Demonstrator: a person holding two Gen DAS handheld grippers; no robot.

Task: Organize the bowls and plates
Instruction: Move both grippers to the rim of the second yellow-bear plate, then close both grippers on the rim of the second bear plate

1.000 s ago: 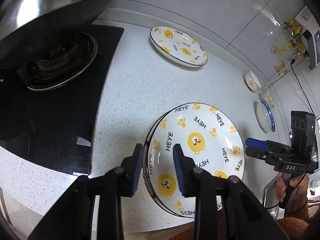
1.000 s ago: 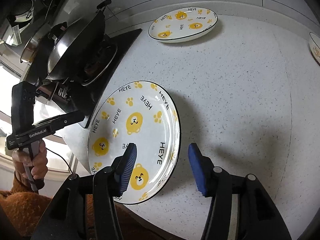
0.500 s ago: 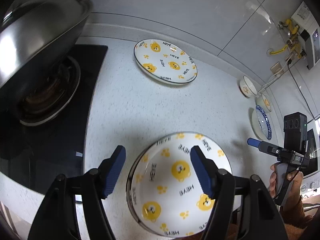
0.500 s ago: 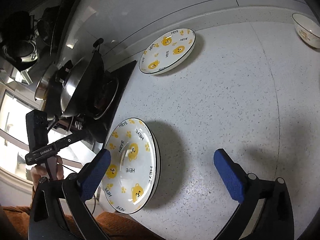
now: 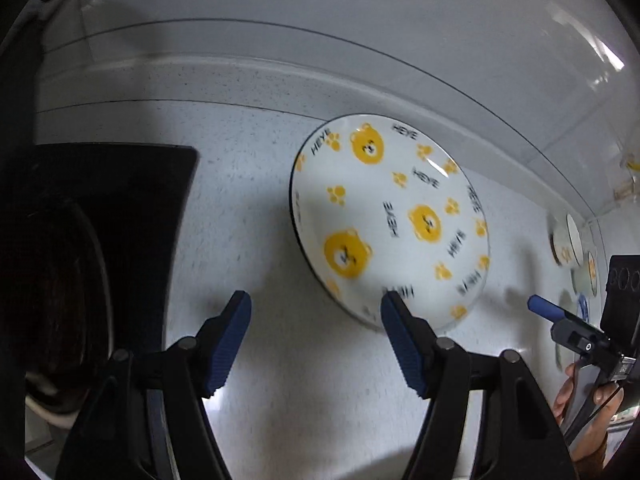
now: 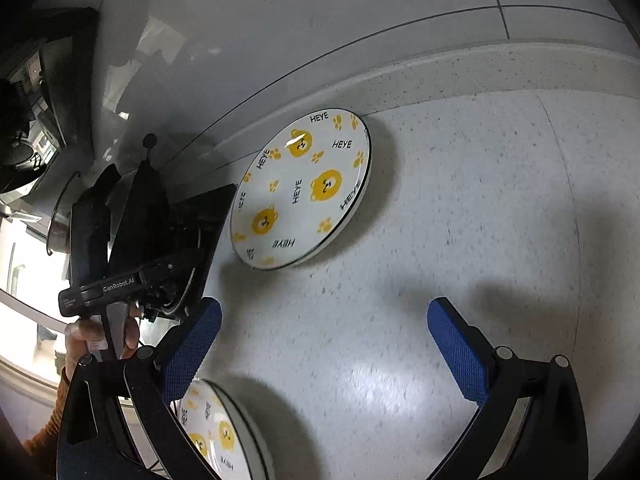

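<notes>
A white plate with yellow bears and "HEYE" lettering (image 5: 390, 220) lies on the speckled counter by the back wall; it also shows in the right wrist view (image 6: 304, 192). My left gripper (image 5: 316, 312) is open and empty, just short of that plate's near rim. My right gripper (image 6: 324, 320) is open wide and empty, further back from it. A stack of matching bear plates (image 6: 220, 436) sits at the counter's front edge, beneath my right gripper's left finger. Small bowls (image 5: 572, 240) stand far right by the wall.
A black glass hob (image 5: 104, 216) with a burner lies to the left; a wok (image 6: 132, 208) sits on it. The tiled wall (image 6: 360, 20) rises just behind the far plate. The right gripper shows at the left wrist view's right edge (image 5: 560, 320).
Both grippers have left the near stack of plates and moved forward toward the far plate by the wall. The left gripper went from nearly closed on the rim to open.
</notes>
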